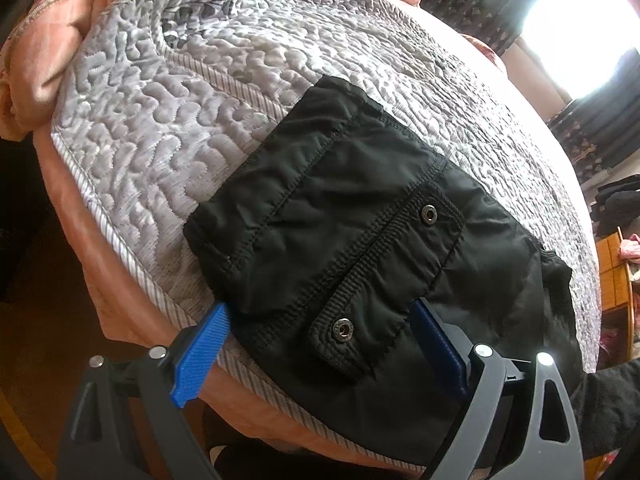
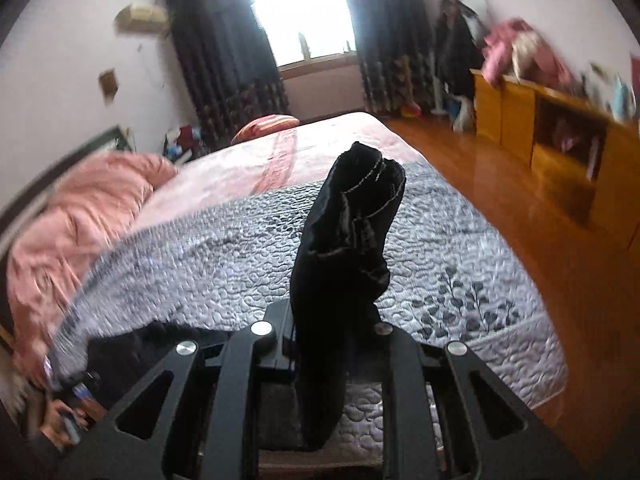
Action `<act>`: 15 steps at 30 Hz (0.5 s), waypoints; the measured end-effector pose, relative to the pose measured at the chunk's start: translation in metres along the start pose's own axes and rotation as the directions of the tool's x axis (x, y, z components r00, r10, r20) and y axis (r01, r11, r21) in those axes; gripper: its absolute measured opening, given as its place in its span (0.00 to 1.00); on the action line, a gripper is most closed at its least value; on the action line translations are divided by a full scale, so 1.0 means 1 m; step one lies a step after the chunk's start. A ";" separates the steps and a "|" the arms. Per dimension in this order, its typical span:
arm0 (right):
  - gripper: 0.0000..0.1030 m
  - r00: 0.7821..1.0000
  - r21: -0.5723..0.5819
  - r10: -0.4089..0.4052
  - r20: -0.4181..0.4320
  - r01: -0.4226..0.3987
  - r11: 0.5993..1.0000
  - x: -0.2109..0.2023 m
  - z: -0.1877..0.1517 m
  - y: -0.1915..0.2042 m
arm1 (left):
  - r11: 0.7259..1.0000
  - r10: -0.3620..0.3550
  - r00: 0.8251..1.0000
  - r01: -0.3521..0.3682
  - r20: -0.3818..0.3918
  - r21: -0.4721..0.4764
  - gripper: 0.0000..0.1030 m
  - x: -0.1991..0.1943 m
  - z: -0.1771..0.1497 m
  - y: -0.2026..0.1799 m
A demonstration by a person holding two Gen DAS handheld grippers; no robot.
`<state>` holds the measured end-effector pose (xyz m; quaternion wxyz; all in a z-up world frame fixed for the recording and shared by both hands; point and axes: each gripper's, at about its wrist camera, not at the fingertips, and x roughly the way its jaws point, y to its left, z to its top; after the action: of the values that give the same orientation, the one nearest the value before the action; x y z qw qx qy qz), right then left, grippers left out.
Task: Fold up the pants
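The black, slightly shiny fabric pants (image 1: pixel 360 216) lie on a grey quilted bedspread with a pebbled stitch pattern (image 1: pixel 168 128), spread over a bed with pink bedding (image 1: pixel 44 80) bunched along the far side. In the left wrist view the part of the garment on the bed is a flat, layered bundle near the edge of the quilt, showing a ribbed band with two round metal snaps (image 1: pixel 429 213). The left tool (image 1: pixel 320 316), with ridged blue fingers (image 1: pixel 208 340), hangs over this bundle with its jaws wide apart; one finger sits just off the bundle's edge over the striped border of the quilt, the other over the black cloth. Whether either finger touches the fabric cannot be told, and nothing is pinched between them.

In the right wrist view the right tool (image 2: pixel 320 344) is nearly shut on a gathered strip of the same black pants (image 2: pixel 344 256), which rises in front of the camera as a crumpled column with pale stitching at its top edge. The fingertips themselves are hidden behind the cloth. Beyond lie the quilt with a dark leaf motif (image 2: pixel 464 308), an orange wooden floor (image 2: pixel 520 200), a yellow wooden cabinet (image 2: pixel 560 128) with pink clothes piled on top, dark curtains (image 2: pixel 216 60) and a bright window (image 2: pixel 296 8).
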<state>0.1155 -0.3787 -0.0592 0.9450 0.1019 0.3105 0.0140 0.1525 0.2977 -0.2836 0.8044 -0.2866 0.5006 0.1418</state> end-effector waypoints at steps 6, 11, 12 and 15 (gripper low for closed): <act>0.15 0.999 -0.145 -0.040 -0.011 0.038 0.989 0.006 -0.004 0.056 | 1.000 -0.017 1.000 0.017 -0.005 -0.003 0.89 -0.002 -0.001 0.001; 0.15 0.996 -0.273 -0.086 -0.008 0.081 0.959 0.015 -0.016 0.104 | 0.999 -0.034 0.999 0.033 -0.007 -0.012 0.89 -0.004 -0.001 0.003; 0.14 0.996 -0.294 -0.090 -0.010 0.083 0.952 0.017 -0.019 0.113 | 0.999 -0.035 0.999 0.035 -0.009 -0.011 0.89 -0.004 -0.001 0.003; 0.14 0.994 -0.359 -0.108 -0.018 0.094 0.928 0.025 -0.032 0.141 | 0.999 -0.041 0.999 0.041 -0.011 -0.010 0.89 -0.005 -0.001 0.003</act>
<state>0.1222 -0.2331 -0.0707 0.9413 -0.0883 0.3250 0.0235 0.1475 0.3001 -0.2804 0.8031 -0.3015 0.4983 0.1259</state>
